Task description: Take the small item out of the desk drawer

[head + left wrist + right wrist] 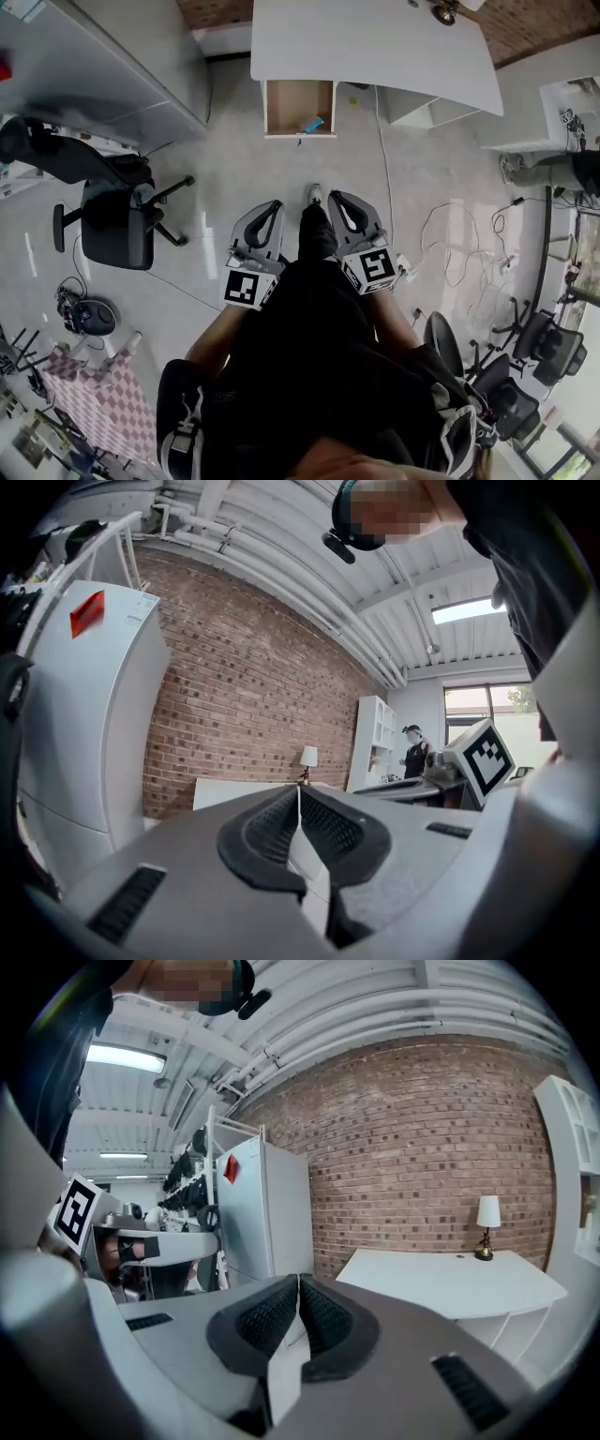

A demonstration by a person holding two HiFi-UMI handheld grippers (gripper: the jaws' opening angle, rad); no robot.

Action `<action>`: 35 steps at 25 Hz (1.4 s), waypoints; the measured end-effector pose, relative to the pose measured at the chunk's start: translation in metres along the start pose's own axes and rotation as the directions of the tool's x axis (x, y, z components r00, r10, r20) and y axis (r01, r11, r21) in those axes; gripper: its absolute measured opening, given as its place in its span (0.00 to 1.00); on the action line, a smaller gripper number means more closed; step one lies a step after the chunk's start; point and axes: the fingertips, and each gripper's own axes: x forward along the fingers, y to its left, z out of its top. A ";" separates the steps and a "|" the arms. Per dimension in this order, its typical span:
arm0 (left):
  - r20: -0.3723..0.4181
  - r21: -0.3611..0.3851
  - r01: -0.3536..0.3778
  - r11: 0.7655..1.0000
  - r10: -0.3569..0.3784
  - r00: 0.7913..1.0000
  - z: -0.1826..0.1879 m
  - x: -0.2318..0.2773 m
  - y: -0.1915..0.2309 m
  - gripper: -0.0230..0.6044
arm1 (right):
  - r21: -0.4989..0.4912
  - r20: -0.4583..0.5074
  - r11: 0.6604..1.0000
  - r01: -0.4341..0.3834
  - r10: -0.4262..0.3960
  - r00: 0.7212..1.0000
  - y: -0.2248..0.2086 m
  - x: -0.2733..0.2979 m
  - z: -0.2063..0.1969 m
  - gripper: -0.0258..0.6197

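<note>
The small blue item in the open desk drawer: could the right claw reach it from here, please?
Probably not yet: the shut right claw is held by the person's legs, with floor between it and the small blue item in the open wooden drawer. Nothing blocks the way.

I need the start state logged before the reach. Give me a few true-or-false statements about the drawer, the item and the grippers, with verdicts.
1. The desk drawer stands open. True.
2. The right gripper holds the small blue item. False: its jaws are shut on nothing, and the item lies in the drawer.
3. The left gripper is shut and empty. True.
4. The lamp stands on the floor. False: it stands on the white desk.
</note>
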 end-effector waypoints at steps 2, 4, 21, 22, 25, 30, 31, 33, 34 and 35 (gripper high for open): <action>0.011 0.003 -0.017 1.000 0.017 1.000 0.009 0.025 0.006 0.06 | -0.004 -0.005 1.000 -0.030 0.030 1.000 -0.021 0.017 0.005 0.09; 0.013 -0.005 -0.040 0.999 0.040 0.999 0.018 0.049 0.007 0.06 | -0.024 -0.015 0.998 -0.062 0.061 0.998 -0.045 0.031 0.010 0.09; 0.044 -0.023 -0.236 0.972 0.236 0.971 0.036 0.187 0.029 0.06 | -0.174 -0.211 0.939 -0.295 0.257 0.943 -0.181 0.149 -0.045 0.09; 0.050 -0.033 -0.234 0.972 0.235 0.971 0.036 0.192 0.033 0.06 | -0.197 -0.239 0.930 -0.310 0.261 0.935 -0.183 0.157 -0.055 0.09; 0.034 -0.048 -0.233 0.971 0.235 0.971 0.026 0.205 0.048 0.06 | -0.291 -0.343 0.884 -0.367 0.262 0.902 -0.189 0.179 -0.090 0.09; -0.004 -0.058 -0.224 0.973 0.225 0.974 0.010 0.227 0.072 0.06 | -0.457 -0.496 0.766 -0.453 0.204 0.844 -0.201 0.212 -0.152 0.09; -0.012 -0.059 -0.223 0.973 0.223 0.975 0.009 0.231 0.076 0.06 | -0.472 -0.530 0.743 -0.475 0.191 0.826 -0.204 0.218 -0.166 0.10; -0.034 -0.052 -0.221 0.974 0.220 0.975 0.008 0.239 0.086 0.06 | -0.484 -0.596 0.702 -0.523 0.173 0.784 -0.209 0.230 -0.196 0.12; -0.058 -0.043 -0.222 0.974 0.219 0.974 0.003 0.242 0.093 0.06 | -0.488 -0.627 0.680 -0.547 0.164 0.762 -0.211 0.237 -0.212 0.15; -0.079 -0.037 -0.222 0.974 0.219 0.973 -0.001 0.245 0.101 0.06 | -0.494 -0.655 0.656 -0.571 0.151 0.740 -0.214 0.244 -0.229 0.17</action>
